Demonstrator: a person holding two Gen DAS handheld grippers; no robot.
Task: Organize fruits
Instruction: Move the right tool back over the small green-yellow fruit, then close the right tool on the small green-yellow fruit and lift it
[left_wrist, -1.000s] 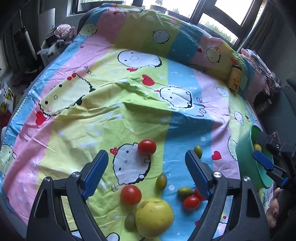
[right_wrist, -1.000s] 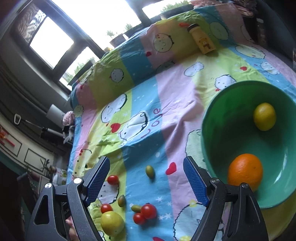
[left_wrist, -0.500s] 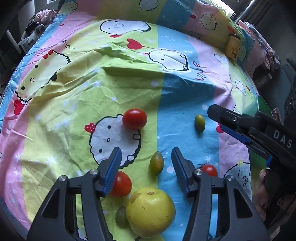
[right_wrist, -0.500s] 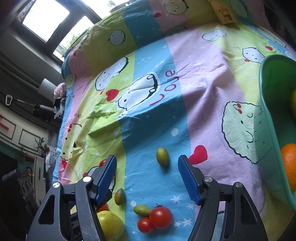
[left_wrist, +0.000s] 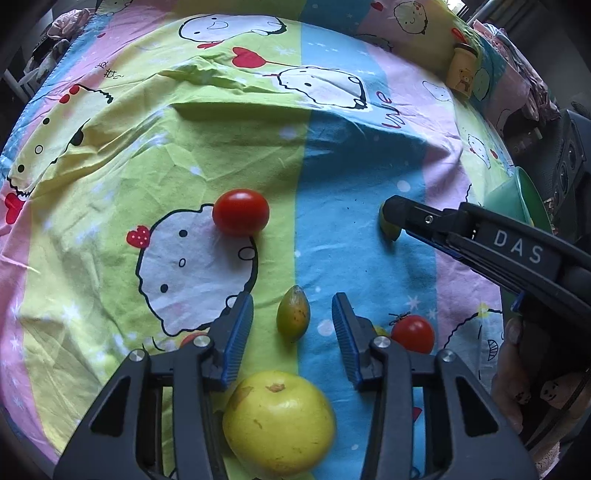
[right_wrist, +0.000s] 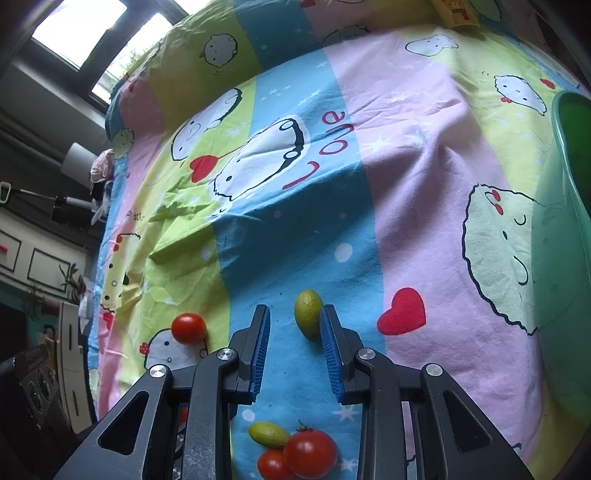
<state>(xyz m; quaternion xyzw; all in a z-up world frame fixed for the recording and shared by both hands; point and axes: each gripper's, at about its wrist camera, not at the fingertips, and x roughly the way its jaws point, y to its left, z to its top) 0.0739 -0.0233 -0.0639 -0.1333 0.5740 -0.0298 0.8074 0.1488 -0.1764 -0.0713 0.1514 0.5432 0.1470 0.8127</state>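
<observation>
A: What is right at the front?
B: A big yellow apple (left_wrist: 279, 419) sits on the colourful sheet (left_wrist: 184, 147), low between the arms of the left gripper (left_wrist: 292, 323).
A: Is that gripper holding anything?
B: No. Its blue fingers (left_wrist: 236, 338) are closing. A small pointy green fruit (left_wrist: 293, 316) lies between them, but the fingers are not touching it. There is a gap on both sides.
A: And the right gripper (right_wrist: 294, 347)?
B: Its jaws are closing too. A small green olive-shaped fruit (right_wrist: 308, 313) lies on the blue stripe between the fingertips. The right-side finger (right_wrist: 330, 347) looks like it touches the fruit. The other finger is apart from it, so it is not squeezed.
A: What else is near?
B: Two red tomatoes (right_wrist: 310, 454) and another little green fruit (right_wrist: 267, 434) lie close together, below the right gripper.
A: And farther off?
B: One red tomato (left_wrist: 241, 212) sits alone by a cartoon face. The green bowl (right_wrist: 569, 221) is at the right edge. A small yellow bottle (left_wrist: 461, 75) stands far back.
</observation>
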